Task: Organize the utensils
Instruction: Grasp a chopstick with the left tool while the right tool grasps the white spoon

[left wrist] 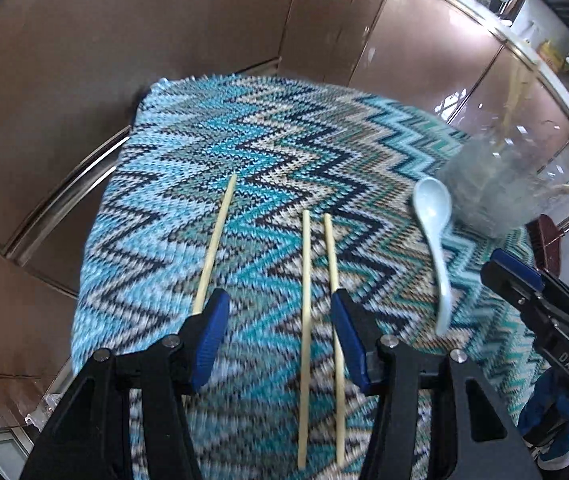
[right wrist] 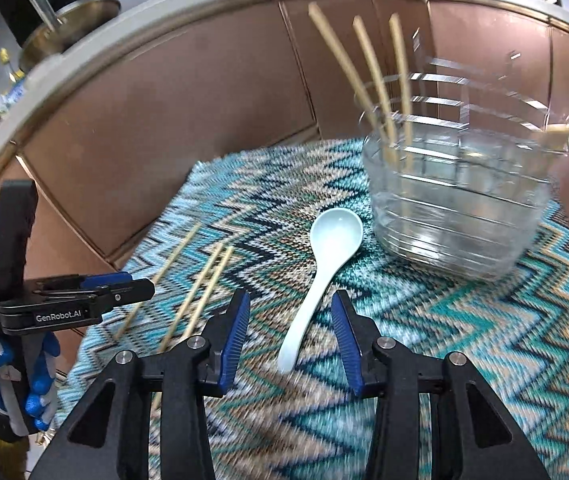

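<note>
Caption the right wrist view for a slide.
Right gripper, jaws open, straddles a pale blue spoon on a zigzag cloth, beside a clear container holding chopsticks.

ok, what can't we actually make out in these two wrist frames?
- Left view: clear container smeared by motion blur; contents unreadable.
- Left view: near ends of the paired chopsticks blurred towards the bottom edge.
- Left view: lone chopstick, lower end hidden behind the left gripper finger.
- Right view: container's far right side blurred.
- Right view: spoon sits between the right gripper pads; contact unclear.
</note>
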The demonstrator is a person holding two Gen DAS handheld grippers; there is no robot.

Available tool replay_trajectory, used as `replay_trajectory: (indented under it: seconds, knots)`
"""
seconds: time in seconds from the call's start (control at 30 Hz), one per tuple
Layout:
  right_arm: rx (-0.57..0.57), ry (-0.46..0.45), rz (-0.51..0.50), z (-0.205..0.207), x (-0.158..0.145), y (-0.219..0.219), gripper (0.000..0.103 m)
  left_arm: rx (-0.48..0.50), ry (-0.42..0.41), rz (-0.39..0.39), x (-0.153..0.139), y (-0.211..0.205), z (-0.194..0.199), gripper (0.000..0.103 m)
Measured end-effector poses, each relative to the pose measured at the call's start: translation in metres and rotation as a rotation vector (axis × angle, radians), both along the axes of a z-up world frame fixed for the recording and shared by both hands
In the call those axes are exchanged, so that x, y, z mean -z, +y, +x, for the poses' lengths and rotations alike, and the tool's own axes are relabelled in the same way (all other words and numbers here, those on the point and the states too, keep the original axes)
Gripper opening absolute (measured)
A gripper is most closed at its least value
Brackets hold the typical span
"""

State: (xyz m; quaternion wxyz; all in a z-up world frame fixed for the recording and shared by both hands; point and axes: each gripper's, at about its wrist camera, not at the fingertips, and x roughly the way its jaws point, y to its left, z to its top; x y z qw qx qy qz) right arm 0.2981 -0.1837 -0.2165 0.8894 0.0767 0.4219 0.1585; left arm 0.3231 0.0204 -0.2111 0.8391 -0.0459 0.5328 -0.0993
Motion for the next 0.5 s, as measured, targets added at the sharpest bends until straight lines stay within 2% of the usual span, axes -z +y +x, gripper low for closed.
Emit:
replay_trajectory:
  seconds: [0.17, 0.37, 0.5]
  knots:
    - [0.020, 0.036, -0.019, 0.033, 0.020, 0.003, 0.043, 0.016, 0.049, -0.007, 0.016, -0.003, 0.022, 0.038]
    - [0.062, 0.052, -0.008, 0.054, 0.035, -0.003, 0.043, 0.063, 0.072, 0.005, 0.024, -0.011, 0.033, 0.032]
    - [0.049, 0.084, -0.001, 0.060, 0.046, -0.001, 0.043, 0.077, 0.080, 0.019, 0.028, -0.014, 0.038, 0.031]
